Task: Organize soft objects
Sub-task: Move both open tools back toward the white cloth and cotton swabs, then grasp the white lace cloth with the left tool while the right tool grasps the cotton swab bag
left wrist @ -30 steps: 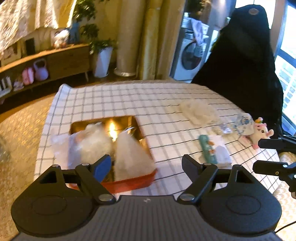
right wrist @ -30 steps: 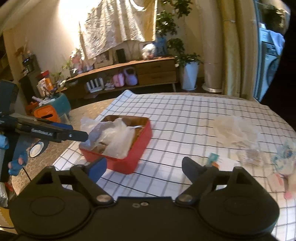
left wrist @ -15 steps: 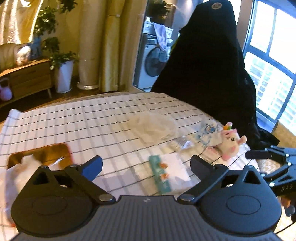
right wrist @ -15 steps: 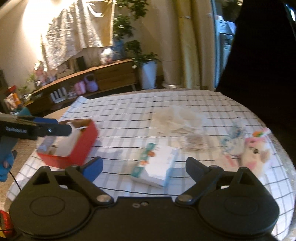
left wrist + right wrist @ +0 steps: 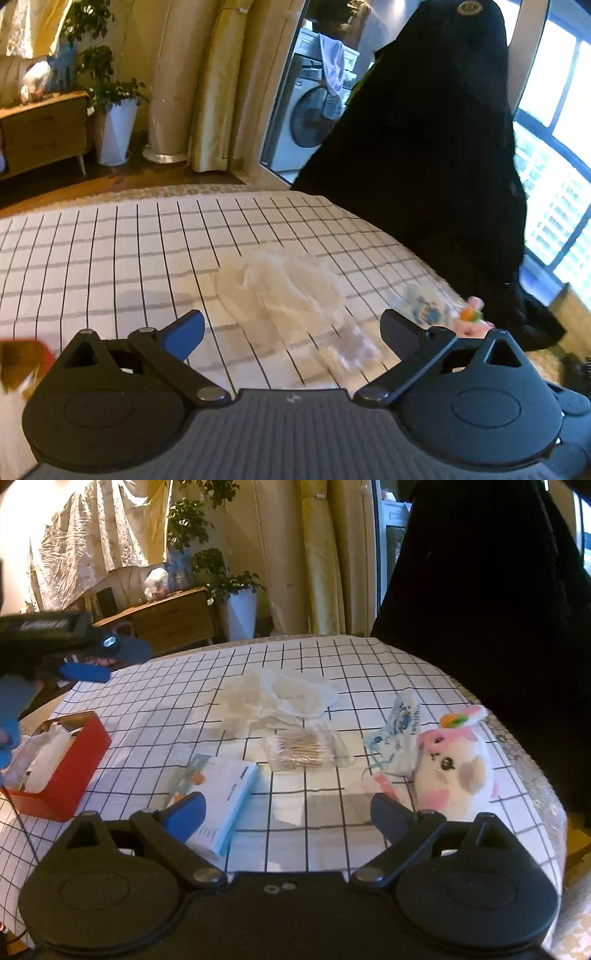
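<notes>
The red box (image 5: 59, 768) is left behind, and the crumpled plastic bag (image 5: 280, 291) lies ahead of the left gripper (image 5: 291, 328), its fingers just opened wide and empty. The right gripper (image 5: 288, 812) fingers are apart too, so another soft item is probably sought.

On the checked tablecloth (image 5: 295, 657), the widest bare stretch lies at the far left, between the red box (image 5: 70, 771) at the near-left edge and the crumpled clear plastic bag (image 5: 291, 698) in the middle. A narrower bare strip runs along the near edge, between the tissue pack (image 5: 221, 786) and the plush toy (image 5: 454, 768). The right half is crowded: a bag of cotton swabs (image 5: 306, 749) just near of the plastic bag, a blue-printed packet (image 5: 399, 734) touching the plush toy. A tall black draped shape (image 5: 491, 590) blocks the far right. The left gripper (image 5: 107, 661) hangs above the far-left edge.
</notes>
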The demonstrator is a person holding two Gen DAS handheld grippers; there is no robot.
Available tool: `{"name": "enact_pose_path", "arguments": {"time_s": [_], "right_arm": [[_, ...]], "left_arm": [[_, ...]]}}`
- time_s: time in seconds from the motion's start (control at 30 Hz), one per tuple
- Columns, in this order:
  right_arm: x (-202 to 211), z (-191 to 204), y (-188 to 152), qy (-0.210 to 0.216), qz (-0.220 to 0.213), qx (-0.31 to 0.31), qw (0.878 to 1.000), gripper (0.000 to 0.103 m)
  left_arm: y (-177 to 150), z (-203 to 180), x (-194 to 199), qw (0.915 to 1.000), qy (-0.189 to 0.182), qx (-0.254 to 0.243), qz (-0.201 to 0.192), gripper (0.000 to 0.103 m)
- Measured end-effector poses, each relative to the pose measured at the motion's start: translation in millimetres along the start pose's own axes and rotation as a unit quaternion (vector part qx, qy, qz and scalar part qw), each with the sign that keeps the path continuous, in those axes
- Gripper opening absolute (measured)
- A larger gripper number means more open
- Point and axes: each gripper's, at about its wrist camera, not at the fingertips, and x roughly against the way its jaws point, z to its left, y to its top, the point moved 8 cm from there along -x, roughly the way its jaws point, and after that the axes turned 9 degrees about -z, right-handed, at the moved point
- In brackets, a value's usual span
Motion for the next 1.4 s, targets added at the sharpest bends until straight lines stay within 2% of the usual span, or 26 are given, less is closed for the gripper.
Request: {"name": "enact_pose_path", "arguments": {"time_s": [0.23,0.4,0.53,0.73,0.93,1.07,1.17,1.3,1.4], "right_arm": [[-45,5,10,0.004,0.015,-0.01,1.0,0.096],[-81,0,17,-0.018,0.034,-0.032,0.999,0.096],[-108,-9,25,-0.043,0.046,-0.074,0.995,0.096],[-145,-15,22,-0.088,0.071,-0.1,0.989,0.095],[-164,-22,13,-0.118,0.094,-0.109,0.983,0.095],[-169,-24,9,-0.121,0.102,-0.104,0.982,0.095],[-169,-23,9,-0.121,0.1,-0.101,0.982,0.093],[-167,-20,9,-0.117,0.095,-0.098,0.984,0.087],[-165,-19,10,-0.11,0.089,-0.105,0.984,0.081]], "left_arm": [[10,7,-55,0.9991,0.038,0.0,0.018,0.102],[10,14,-94,0.9973,0.061,0.0,0.04,0.102],[9,17,-123,0.9961,0.07,0.002,0.053,0.102],[4,13,-158,0.9945,0.077,0.001,0.072,0.102],[-14,11,-183,0.9908,0.089,-0.016,0.101,0.101],[-23,12,-192,0.9881,0.104,-0.037,0.107,0.1],[-27,12,-197,0.9884,0.098,-0.038,0.11,0.088],[-34,12,-201,0.9855,0.111,-0.046,0.12,0.061],[-35,13,-199,0.9856,0.115,-0.049,0.114,0.056]]}}
